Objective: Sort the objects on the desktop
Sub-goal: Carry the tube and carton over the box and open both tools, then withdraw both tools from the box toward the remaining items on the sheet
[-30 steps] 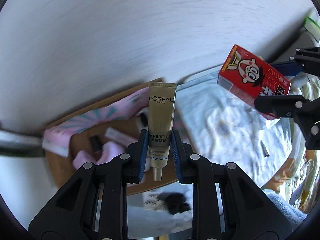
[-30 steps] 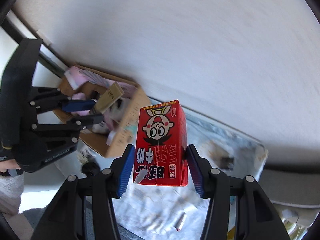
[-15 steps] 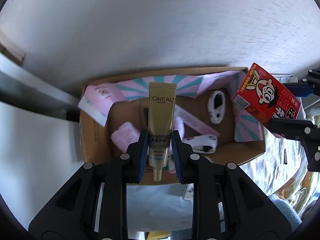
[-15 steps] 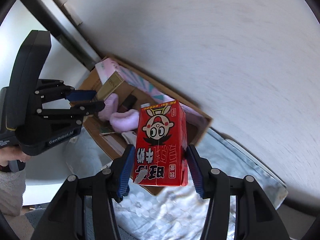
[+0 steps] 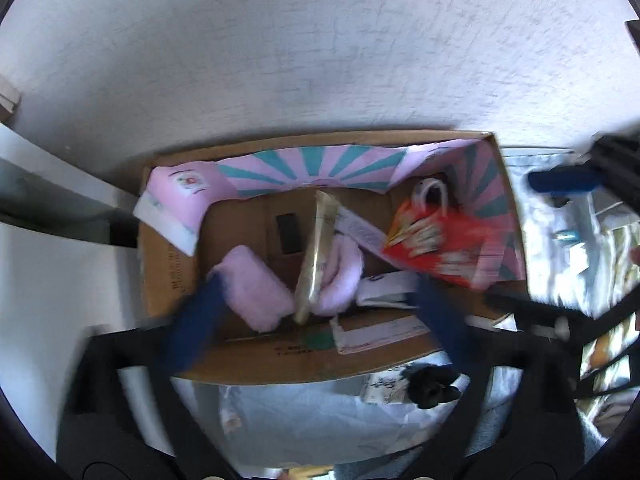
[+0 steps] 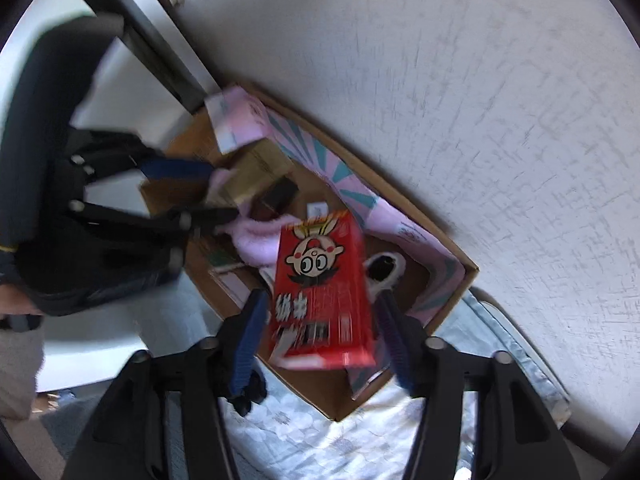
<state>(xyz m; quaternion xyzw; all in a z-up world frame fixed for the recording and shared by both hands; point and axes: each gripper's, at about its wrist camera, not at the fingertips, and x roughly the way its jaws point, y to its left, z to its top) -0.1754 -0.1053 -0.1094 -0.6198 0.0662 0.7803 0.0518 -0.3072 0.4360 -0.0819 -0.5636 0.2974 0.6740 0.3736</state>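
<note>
Cardboard box (image 5: 176, 264) against the wall, already taking in pink pouches and a sock, so sorting looking well along. Leftmost, left tongs (image 5: 316, 312) swinging wide open, pads clear of the gold tube (image 5: 316, 256), now dropping tilted among the pink pouches (image 5: 256, 288); lettering on it too blurred to read. Further right, right tongs (image 6: 320, 332) opening too, red carton (image 6: 324, 288) loose between them over the box, cartoon face and Chinese characters showing, smeared beyond reading. Remaining: a small metal piece lying on the pale cloth (image 5: 304, 420), possibly more out of view.
</note>
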